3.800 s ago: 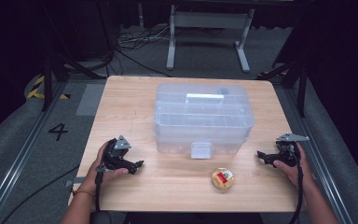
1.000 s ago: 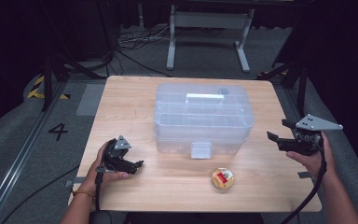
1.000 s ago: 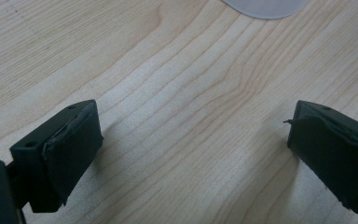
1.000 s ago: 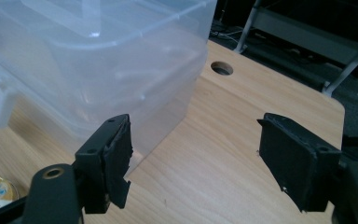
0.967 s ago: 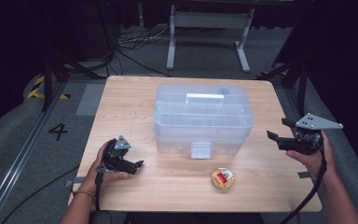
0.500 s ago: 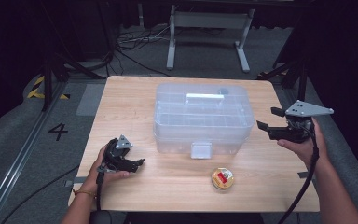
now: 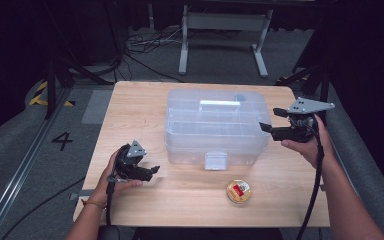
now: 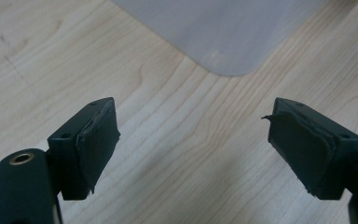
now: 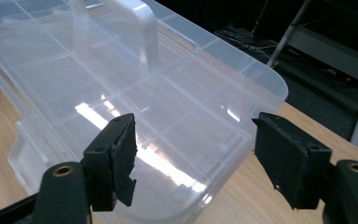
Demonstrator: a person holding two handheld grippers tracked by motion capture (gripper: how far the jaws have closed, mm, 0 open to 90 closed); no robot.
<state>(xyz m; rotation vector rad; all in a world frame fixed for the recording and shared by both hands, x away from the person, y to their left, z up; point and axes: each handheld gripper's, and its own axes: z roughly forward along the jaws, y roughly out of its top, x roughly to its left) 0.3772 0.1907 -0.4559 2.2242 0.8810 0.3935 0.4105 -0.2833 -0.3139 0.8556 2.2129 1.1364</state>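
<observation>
Clear plastic box [image 7: 216, 126] is sitting just ahead of the right gripper [image 7: 269, 121], jaws gaping wide; squaring them to its corner seems wise. Left gripper [image 7: 151, 170] is idling wide, nearer the person.

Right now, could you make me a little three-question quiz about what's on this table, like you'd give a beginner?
1. True or false: the right gripper is clamped on the lid of the clear plastic box.
2. Which thing lies nearest the table's front edge? A) small round tin B) the box's handle C) the box's front latch
3. Fill in: the left gripper rests low over the table with its jaws ____.

Key
1. False: its jaws stand open beside the box's right end.
2. A
3. open
</observation>
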